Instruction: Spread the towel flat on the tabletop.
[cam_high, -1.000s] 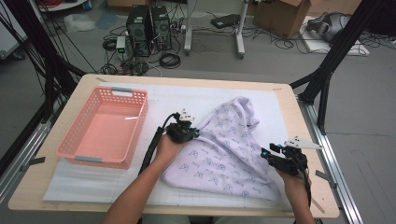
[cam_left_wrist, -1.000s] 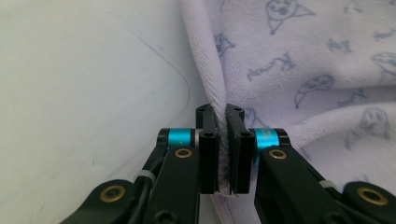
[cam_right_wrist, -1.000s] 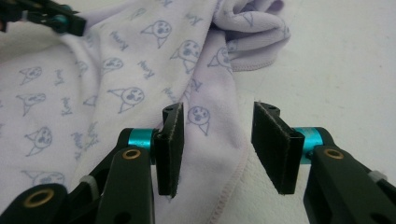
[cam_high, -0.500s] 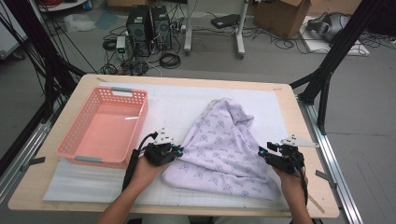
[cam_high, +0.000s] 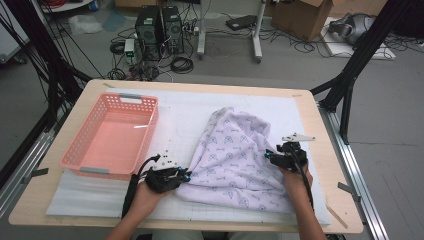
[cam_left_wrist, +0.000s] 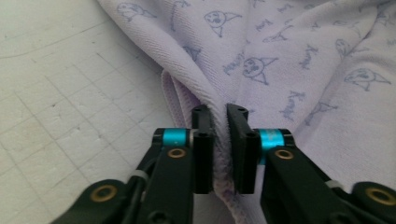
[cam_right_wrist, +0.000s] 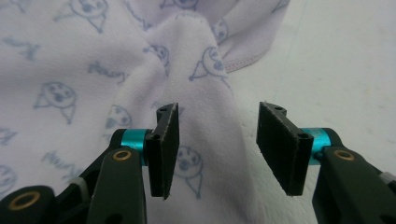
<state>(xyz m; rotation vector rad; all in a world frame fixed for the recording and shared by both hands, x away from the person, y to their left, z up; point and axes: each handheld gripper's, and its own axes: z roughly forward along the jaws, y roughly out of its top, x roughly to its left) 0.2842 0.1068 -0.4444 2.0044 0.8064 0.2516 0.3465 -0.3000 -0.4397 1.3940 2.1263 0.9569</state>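
Lilac printed towel (cam_high: 235, 155) spread at centre of the frame, right of pink basket (cam_high: 107, 137). Left gripper (cam_left_wrist: 219, 130) clamped on its folded edge, lower left. Right gripper (cam_right_wrist: 217, 140) apart, straddling a raised fold.

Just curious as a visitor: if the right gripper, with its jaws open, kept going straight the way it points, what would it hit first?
Most likely the lilac towel: a raised fold of it lies between the open jaws of the right gripper.

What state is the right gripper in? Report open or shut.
Open. The right gripper has its jaws spread wide, with a raised fold of the lilac cloth between them, not clamped.
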